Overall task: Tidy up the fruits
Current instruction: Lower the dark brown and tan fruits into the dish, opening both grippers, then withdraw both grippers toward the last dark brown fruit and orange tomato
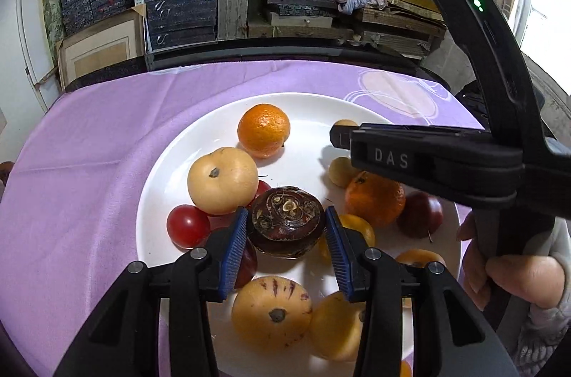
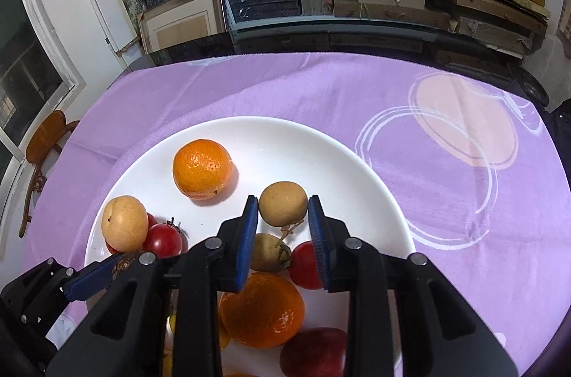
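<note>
Fruits crowd the white plate (image 1: 171, 184) on the purple-clothed counter, where the left gripper (image 1: 286, 222) fingers clamp a firm dark water chestnut (image 1: 285, 220) by its sides, and the right gripper (image 2: 283, 211) pinches a small, light, probably bruisable longan (image 2: 283, 204).

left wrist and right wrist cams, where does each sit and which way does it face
Left wrist: on the left claw, looking down at the plate; it grips a dark chestnut, with the right claw and a hand alongside.
Right wrist: on the right claw, gripping a brown fruit.
Shared: plate, orange, purple cloth.
</note>
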`<state>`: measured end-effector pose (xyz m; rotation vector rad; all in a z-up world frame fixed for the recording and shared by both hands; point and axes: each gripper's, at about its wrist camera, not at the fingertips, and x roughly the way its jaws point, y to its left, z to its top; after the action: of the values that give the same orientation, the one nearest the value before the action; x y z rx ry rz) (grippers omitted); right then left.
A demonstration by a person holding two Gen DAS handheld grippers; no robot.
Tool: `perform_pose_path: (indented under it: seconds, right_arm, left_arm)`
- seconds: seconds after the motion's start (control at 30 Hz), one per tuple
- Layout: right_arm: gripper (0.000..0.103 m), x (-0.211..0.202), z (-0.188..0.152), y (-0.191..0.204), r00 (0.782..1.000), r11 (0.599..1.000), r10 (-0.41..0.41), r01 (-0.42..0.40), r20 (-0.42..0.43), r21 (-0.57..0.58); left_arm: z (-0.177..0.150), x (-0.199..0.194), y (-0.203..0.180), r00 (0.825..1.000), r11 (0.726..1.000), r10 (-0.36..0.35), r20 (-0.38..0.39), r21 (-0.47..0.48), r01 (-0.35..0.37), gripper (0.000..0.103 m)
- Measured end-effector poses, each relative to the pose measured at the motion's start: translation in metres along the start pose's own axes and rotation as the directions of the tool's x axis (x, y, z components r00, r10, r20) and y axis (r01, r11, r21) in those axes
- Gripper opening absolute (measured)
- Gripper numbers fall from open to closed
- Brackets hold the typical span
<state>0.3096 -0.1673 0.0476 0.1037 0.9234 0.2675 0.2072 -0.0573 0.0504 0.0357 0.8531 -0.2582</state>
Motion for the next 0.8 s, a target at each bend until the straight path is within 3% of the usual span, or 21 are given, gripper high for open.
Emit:
perform_pose_path:
  seconds: [0.27, 0.33, 0.4, 0.43, 0.63, 0.73, 0.8]
  right_arm:
    - [0.032, 0.001, -0.002, -0.005, 1.0, 1.0, 0.012, -0.012, 0.002, 0.019]
    - [0.032, -0.008, -0.004, -0.007, 1.0, 1.0, 0.018, -0.019, 0.019, 0.024]
    - [0.035, -0.021, -0.006, -0.01, 0.999, 0.999, 0.031, -0.032, 0.039, 0.028]
    - [0.037, -0.03, -0.008, -0.01, 0.998, 0.999, 0.037, -0.039, 0.053, 0.028]
    - [0.049, -0.094, -0.035, -0.018, 0.988, 0.998, 0.064, -0.066, 0.142, 0.01]
    - [0.06, -0.134, -0.062, -0.027, 0.974, 0.995, 0.093, -0.099, 0.207, 0.021]
    - [0.079, -0.158, -0.087, -0.033, 0.96, 0.991, 0.11, -0.125, 0.256, 0.041]
  left_arm:
    - [0.003, 0.003, 0.002, 1.0, 1.0, 0.01, -0.009, 0.005, -0.01, 0.044]
    - [0.002, 0.002, 0.003, 1.0, 1.0, 0.012, -0.004, 0.0, -0.012, 0.049]
    - [0.002, -0.002, 0.004, 1.0, 1.0, -0.009, 0.008, -0.008, 0.009, 0.075]
    - [0.002, -0.006, 0.005, 1.0, 1.0, -0.013, 0.02, -0.014, 0.013, 0.078]
    - [-0.002, -0.052, 0.01, 0.995, 0.999, -0.009, 0.101, -0.035, 0.012, 0.08]
    - [-0.013, -0.086, 0.018, 0.988, 0.998, 0.019, 0.153, -0.066, -0.009, 0.09]
    - [-0.028, -0.107, 0.021, 0.982, 0.996, 0.049, 0.181, -0.082, -0.034, 0.099]
